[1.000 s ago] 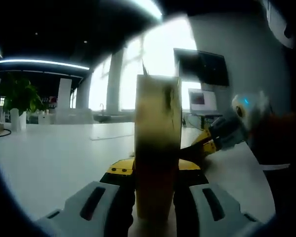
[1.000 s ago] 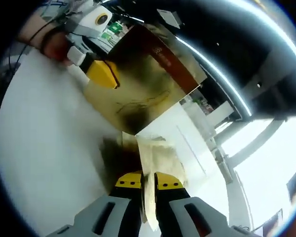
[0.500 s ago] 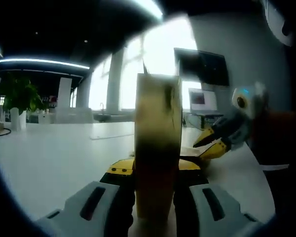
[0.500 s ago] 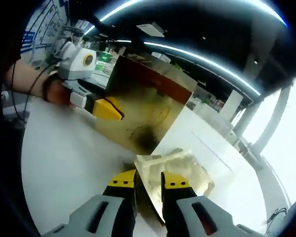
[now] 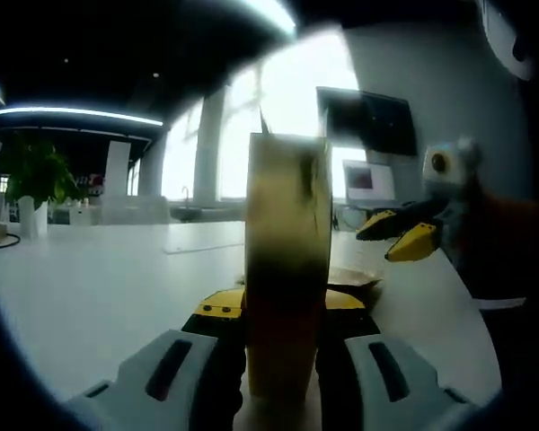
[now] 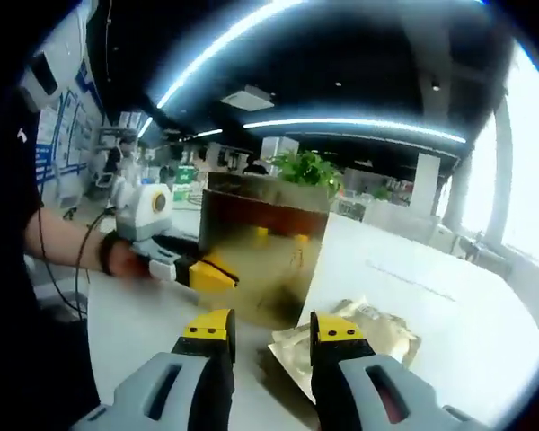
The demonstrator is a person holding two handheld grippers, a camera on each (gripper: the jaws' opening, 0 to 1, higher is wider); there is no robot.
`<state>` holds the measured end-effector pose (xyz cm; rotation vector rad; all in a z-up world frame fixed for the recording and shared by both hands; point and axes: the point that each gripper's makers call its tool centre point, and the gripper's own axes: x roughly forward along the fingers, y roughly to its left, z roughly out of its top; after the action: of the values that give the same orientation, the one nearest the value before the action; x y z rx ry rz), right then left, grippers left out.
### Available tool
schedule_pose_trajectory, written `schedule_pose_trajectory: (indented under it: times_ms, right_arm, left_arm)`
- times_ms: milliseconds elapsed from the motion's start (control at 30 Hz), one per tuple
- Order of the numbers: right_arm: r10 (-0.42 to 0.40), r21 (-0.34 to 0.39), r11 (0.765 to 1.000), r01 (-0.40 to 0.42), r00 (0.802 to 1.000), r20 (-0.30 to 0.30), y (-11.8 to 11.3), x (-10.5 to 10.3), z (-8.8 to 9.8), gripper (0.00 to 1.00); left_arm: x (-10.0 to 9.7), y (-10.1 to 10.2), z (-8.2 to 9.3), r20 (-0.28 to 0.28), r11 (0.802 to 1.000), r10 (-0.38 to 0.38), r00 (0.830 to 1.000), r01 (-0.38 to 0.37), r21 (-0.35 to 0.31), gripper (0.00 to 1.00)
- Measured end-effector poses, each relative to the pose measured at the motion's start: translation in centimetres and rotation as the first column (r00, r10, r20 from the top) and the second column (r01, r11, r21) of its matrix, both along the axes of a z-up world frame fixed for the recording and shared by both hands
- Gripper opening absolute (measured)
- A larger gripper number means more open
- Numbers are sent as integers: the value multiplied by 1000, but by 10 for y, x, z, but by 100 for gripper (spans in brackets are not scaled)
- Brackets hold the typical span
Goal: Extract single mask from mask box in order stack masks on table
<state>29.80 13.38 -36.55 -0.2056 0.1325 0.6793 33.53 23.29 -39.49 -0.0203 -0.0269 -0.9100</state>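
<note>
The mask box, tan with a dark red end, stands edge-on between my left gripper jaws, which are shut on it. In the right gripper view the same box is upright on the white table, with the left gripper clamped on its side. Beside the box lie packaged masks flat on the table; their edge peeks out behind the box. My right gripper is open above them with nothing between its jaws. It also appears at the right, jaws apart.
A person's forearm reaches in behind the left gripper. A potted plant and a screen stand at the far table edges. A flat sheet lies on the table beyond the box.
My right gripper opened and let go of the mask, which now lies on the table by the box. That gripper lifted and drew back. The left gripper and box stayed still.
</note>
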Motion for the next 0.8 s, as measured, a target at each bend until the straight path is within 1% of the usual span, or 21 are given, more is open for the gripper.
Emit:
schedule_pose_trajectory:
  times_ms: [100, 200, 300, 367, 433, 533, 633, 733, 800]
  right_arm:
    - [-7, 87, 996, 5, 1000, 24, -3, 0, 17, 28]
    - [-16, 185, 983, 7, 999, 48, -6, 0, 36, 28]
    - [-28, 208, 978, 13, 997, 70, -15, 2, 49, 27]
    - [-24, 198, 980, 6, 996, 90, -20, 3, 58, 27]
    - [-8, 173, 985, -12, 994, 112, -25, 6, 69, 27]
    - [18, 130, 991, -36, 991, 132, -28, 9, 81, 27]
    - [49, 96, 993, -65, 987, 156, -30, 12, 100, 26]
    - [83, 49, 994, -94, 978, 192, -29, 13, 115, 26]
    - [95, -17, 995, -94, 967, 235, -30, 15, 123, 26]
  left_arm:
    - [0, 0, 0, 2, 1000, 1, 1000, -1, 2, 20]
    - [0, 0, 0, 2, 1000, 1, 1000, -1, 3, 20]
    - [-1, 0, 0, 0, 1000, 0, 1000, 0, 1, 20]
    - [-1, -1, 0, 0, 1000, 0, 1000, 0, 1, 20]
    - [-1, 0, 0, 1, 1000, 1, 1000, -1, 2, 20]
    - [-1, -1, 0, 2, 1000, 1, 1000, -1, 3, 20]
    - [-1, 0, -1, 1, 1000, 2, 1000, -2, 5, 20]
    - [-1, -1, -1, 4, 1000, 3, 1000, -3, 9, 20]
    - [-1, -1, -1, 5, 1000, 4, 1000, -4, 12, 20]
